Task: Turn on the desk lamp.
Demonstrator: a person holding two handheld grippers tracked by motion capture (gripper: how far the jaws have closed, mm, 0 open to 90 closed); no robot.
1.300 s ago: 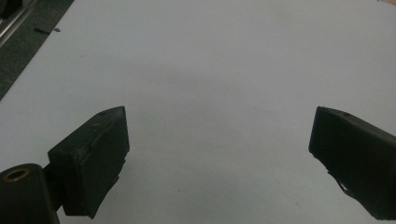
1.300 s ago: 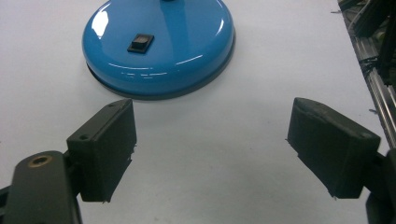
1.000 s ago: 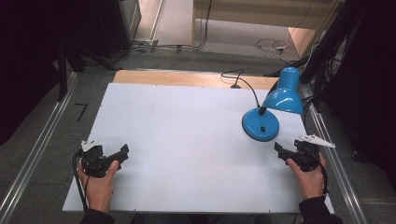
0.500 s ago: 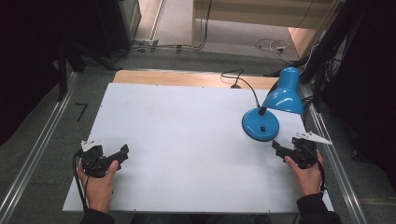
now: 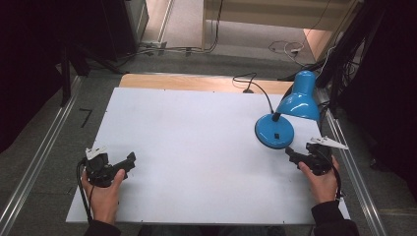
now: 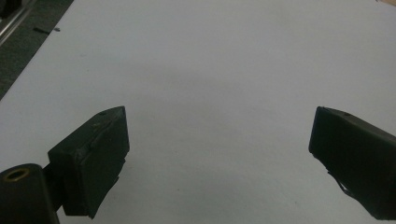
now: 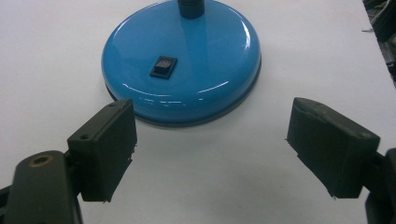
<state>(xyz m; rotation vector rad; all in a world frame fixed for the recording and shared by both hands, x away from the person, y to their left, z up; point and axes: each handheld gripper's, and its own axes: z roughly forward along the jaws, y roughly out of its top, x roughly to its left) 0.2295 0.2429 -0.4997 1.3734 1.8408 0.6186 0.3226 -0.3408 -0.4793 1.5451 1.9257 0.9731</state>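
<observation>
A blue desk lamp stands at the right of the white table (image 5: 196, 147). Its round base (image 5: 274, 131) carries a small black rocker switch (image 7: 164, 66), and its shade (image 5: 299, 98) leans to the right on a black neck. My right gripper (image 5: 291, 153) is open just in front of the base, jaws wide apart and pointing at it (image 7: 212, 135), with nothing between them. My left gripper (image 5: 129, 161) rests open near the front left corner, its jaws spread over bare table top (image 6: 219, 140).
The lamp's black cable (image 5: 255, 86) runs back over the wooden far edge (image 5: 196, 82). Metal rails (image 5: 44, 147) flank the table on both sides. Cables and dark equipment lie on the floor behind.
My right gripper has crept forward and a little left, closer to the lamp base. The left gripper has stayed in place.
</observation>
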